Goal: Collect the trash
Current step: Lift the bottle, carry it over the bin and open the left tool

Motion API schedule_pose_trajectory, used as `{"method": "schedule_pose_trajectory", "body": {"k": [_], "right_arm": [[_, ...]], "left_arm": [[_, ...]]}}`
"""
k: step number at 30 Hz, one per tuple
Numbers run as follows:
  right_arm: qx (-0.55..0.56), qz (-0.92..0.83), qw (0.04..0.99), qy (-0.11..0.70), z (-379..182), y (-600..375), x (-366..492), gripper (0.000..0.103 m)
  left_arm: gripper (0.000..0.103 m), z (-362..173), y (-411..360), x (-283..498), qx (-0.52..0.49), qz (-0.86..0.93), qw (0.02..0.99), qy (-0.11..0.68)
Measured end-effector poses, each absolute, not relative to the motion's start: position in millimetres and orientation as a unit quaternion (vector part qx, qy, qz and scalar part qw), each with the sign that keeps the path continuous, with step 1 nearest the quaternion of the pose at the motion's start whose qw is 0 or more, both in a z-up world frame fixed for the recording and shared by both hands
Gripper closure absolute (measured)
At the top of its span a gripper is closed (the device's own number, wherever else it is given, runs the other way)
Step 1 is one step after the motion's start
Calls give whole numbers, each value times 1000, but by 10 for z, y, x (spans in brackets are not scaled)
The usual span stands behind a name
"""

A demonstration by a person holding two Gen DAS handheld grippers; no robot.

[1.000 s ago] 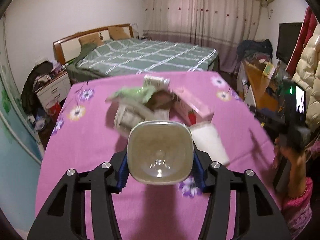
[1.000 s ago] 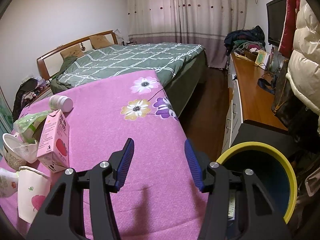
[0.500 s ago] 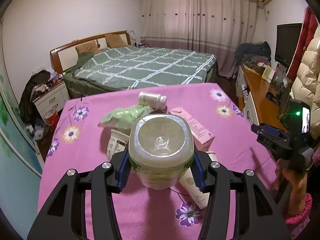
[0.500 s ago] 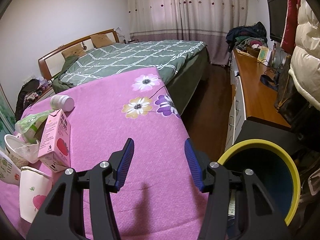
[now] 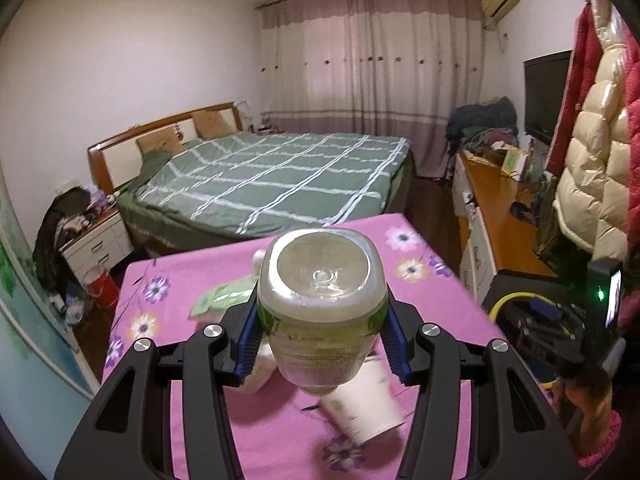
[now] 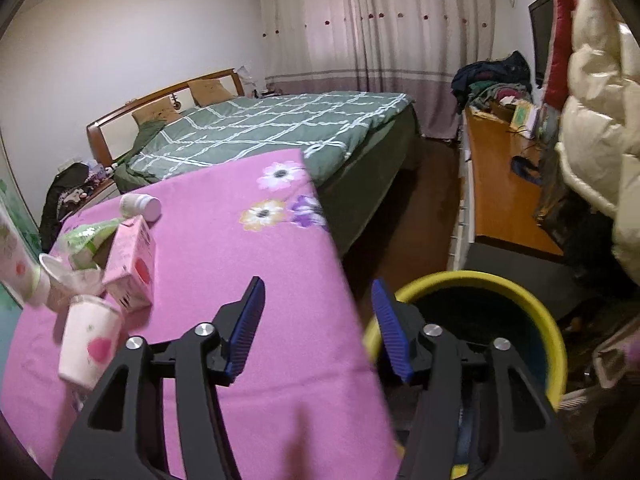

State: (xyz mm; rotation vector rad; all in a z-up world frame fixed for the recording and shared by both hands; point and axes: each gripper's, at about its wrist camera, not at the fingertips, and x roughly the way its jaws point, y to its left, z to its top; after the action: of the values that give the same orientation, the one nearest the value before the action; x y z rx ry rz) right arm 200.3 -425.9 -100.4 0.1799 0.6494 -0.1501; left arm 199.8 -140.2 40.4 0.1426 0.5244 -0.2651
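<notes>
A: What fills the room, biggest things first?

B: A bed [image 5: 272, 176] with a green checked cover lies at the back. In front of it is a table under a pink flowered cloth [image 6: 240, 280]. Just beside the table's right edge sits a yellow-rimmed bin [image 6: 532, 304].

A: And the trash?

B: A clear plastic bottle with a green label [image 5: 324, 312] is pinched between the blue pads of the left gripper [image 5: 322, 348], base towards the camera, held above the cloth. Lying on the cloth, clustered at its left side, are a white paper cup [image 6: 88, 344], a pink carton [image 6: 134, 268], a green wrapper [image 6: 86, 238] and a small white jar [image 6: 140, 206] on its side.

A: The other gripper?

B: The right gripper [image 6: 318, 328] has its jaws spread and opening, with nothing between them, over the table's edge beside the bin.
</notes>
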Motion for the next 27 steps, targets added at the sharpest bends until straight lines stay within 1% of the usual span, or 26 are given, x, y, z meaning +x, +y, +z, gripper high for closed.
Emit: {"method": "schedule_pose_trajectory", "body": {"k": [5,12,17,20,25,27], "right_arm": [[92,-108,936,322,-1048,-4600,1658,48],[109,-155,924,332,-1179,-5062,1257,48],[132,-177,916,335,-1261,-5336,1054,48],[137,-185,912,339,-1301,-5436,988,48],[149,-198,906,344,-1369,-5602,916,48],[153,-201,904,345,-1386,-5652,898,47]], "left_arm": [[51,453,-1844,2041,79,-173,947,258],[51,300,-2830,2108,87,-265,919,279],[51,12,-3644,2122,97,-324,891,302],[52,-249,-4179,2124,108,-352,871,327],[52,-635,-4709,2218,125,-361,852,359],[51,-792,-4809,2264,127,-356,847,374]]}}
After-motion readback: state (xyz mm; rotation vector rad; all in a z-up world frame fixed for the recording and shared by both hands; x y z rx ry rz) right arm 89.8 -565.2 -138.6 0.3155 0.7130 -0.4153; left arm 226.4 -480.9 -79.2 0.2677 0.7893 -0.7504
